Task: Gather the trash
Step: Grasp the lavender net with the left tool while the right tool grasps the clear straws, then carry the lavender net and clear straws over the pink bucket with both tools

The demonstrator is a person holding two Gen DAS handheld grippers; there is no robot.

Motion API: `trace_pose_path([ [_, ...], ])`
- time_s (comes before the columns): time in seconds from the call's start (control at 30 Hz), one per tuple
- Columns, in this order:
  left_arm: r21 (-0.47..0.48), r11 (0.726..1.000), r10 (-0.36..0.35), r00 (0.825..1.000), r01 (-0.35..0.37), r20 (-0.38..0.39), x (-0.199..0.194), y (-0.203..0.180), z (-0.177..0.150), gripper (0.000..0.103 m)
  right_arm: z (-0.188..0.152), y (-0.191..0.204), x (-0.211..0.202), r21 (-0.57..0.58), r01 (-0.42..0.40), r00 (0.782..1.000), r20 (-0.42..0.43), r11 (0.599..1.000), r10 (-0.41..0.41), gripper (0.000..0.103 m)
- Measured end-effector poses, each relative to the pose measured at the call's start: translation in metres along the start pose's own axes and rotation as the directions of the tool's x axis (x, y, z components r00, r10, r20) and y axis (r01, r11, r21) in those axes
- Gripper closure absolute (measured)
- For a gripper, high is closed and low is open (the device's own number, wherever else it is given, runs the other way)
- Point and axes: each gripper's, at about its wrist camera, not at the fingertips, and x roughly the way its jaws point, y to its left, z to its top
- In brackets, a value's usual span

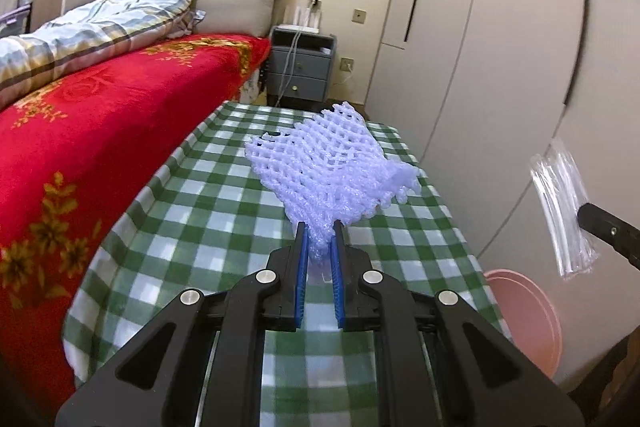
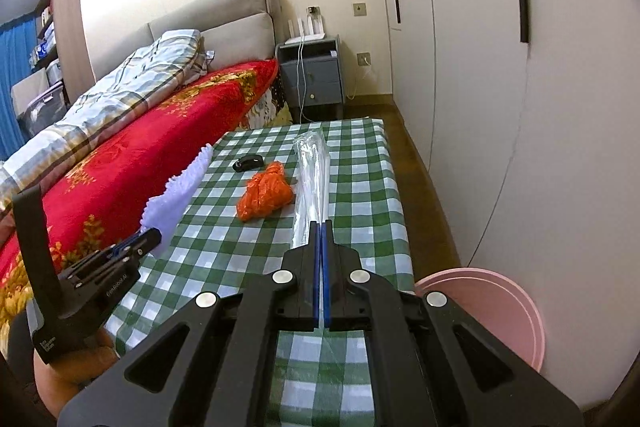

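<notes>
Currently both handheld grippers hold trash above a table [image 2: 360, 163] covered in green and white check. The left gripper [image 1: 320, 233] has its jaws clamped on the near corner of a white foam fruit net [image 1: 328, 163], which fans out ahead of the jaws. The right gripper [image 2: 321, 227] has its jaws pressed together on a clear plastic sleeve [image 2: 312, 167] that stretches forward from the tips. Left of that sleeve, an orange plastic bag [image 2: 264, 197] and a small black object [image 2: 248, 163] lie on the cloth. A pink bin [image 2: 504, 311] sits low to the right of the right jaws, beside the table. Likely risks: the slick sleeve could slide out of its thin pinch, and the springy net, held only by a corner, could tear free or snag the bin rim.
</notes>
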Motion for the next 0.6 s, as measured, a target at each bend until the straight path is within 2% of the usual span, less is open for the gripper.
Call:
trace_pose_path([
  [0.3,0.031,0.999,-0.041,0.999,0.041,0.003,-0.009,-0.016,-0.015,0.092,-0.015,-0.014,-0.023,0.030,0.017,1.000,0.014,0.999,-0.017,0.102],
  [0.6,0.059,0.997,-0.054,0.998,0.055,-0.010,-0.008,-0.026,-0.024,0.092,-0.025,-0.022,-0.022,0.062,0.046,0.999,0.005,0.997,-0.046,0.102],
])
